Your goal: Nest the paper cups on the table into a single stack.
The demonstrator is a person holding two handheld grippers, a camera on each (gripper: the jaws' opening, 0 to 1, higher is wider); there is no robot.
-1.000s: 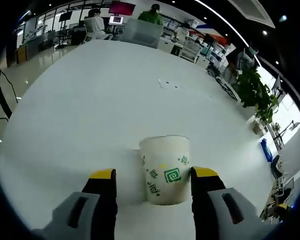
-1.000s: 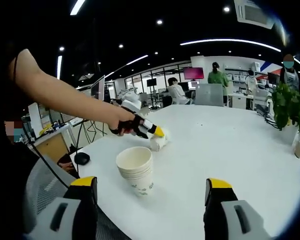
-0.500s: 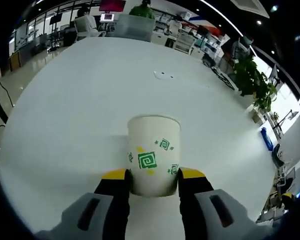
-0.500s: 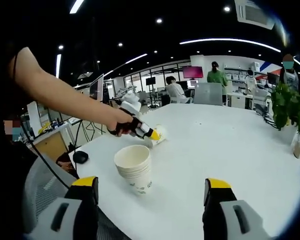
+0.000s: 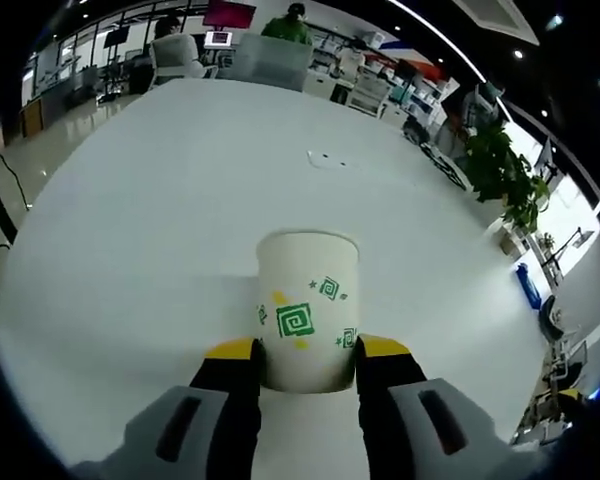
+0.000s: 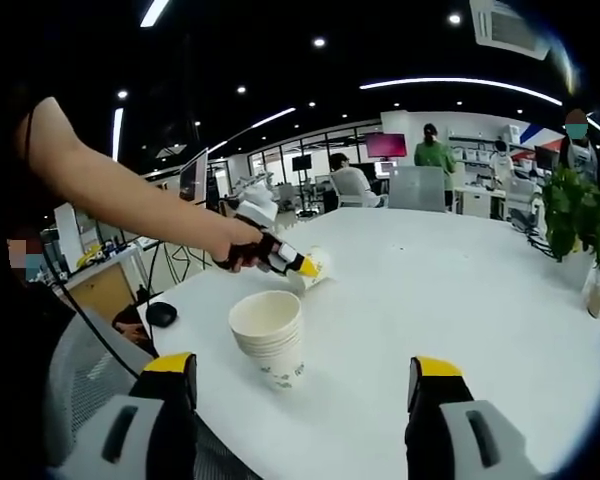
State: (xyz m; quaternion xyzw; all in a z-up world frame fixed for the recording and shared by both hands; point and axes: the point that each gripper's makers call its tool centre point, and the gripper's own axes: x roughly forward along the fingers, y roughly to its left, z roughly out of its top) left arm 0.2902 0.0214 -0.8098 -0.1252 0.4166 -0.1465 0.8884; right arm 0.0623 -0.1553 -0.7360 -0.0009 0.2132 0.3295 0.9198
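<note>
Right gripper [image 6: 305,400]: its yellow-tipped jaws are seen rising from the bottom, spread wide apart with nothing between them.
Stack of paper cups [image 6: 269,338]: stood upright on the near left part of the white table [image 6: 460,300], mouth up, between and beyond the jaws.
Left gripper [image 6: 310,268]: held out over the table from the left, beyond the stack, jaws closed on a single paper cup [image 6: 315,270].
Person's arm [image 6: 130,195]: stretched in from the left to that gripper.
Far background: an office with desks, monitors and people is seen; a green plant [image 6: 578,215] is placed at the right.
</note>
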